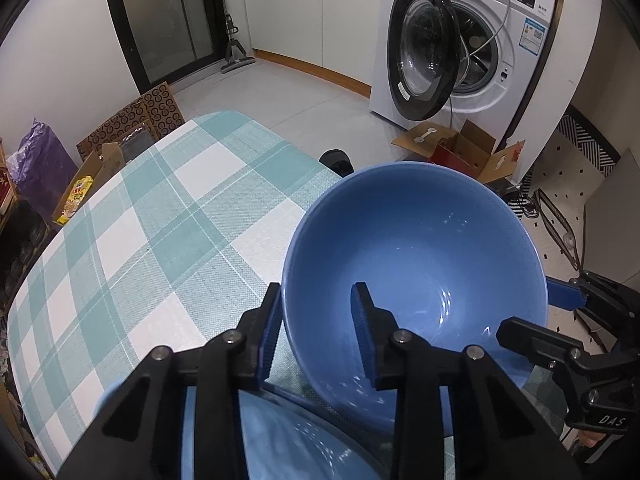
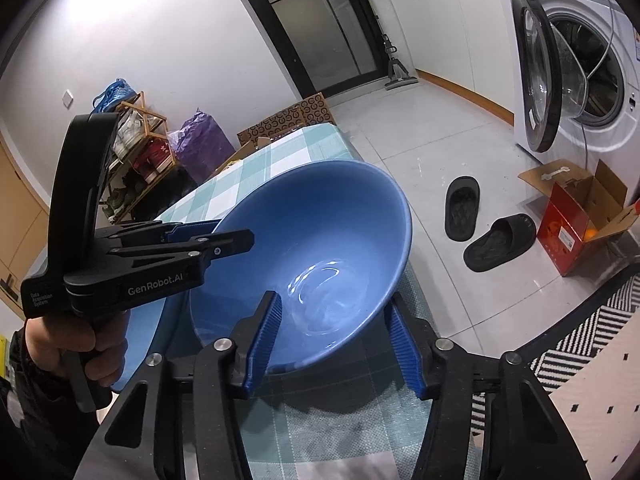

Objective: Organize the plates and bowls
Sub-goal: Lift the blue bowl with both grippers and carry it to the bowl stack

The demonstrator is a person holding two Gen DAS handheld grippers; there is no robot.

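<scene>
From the left wrist, the left claw [image 1: 318, 332] is narrowed onto the near wall of the blue bowl [image 1: 416, 248], one finger outside and one inside, above the checked bench [image 1: 152, 232]. A blue plate [image 1: 280, 440] lies below it.

From the right wrist, the right claw [image 2: 332, 344] grips the same tilted bowl's [image 2: 320, 232] opposite wall, one finger inside and one outside, with the left claw [image 2: 224, 240] clamped on its far rim.
</scene>
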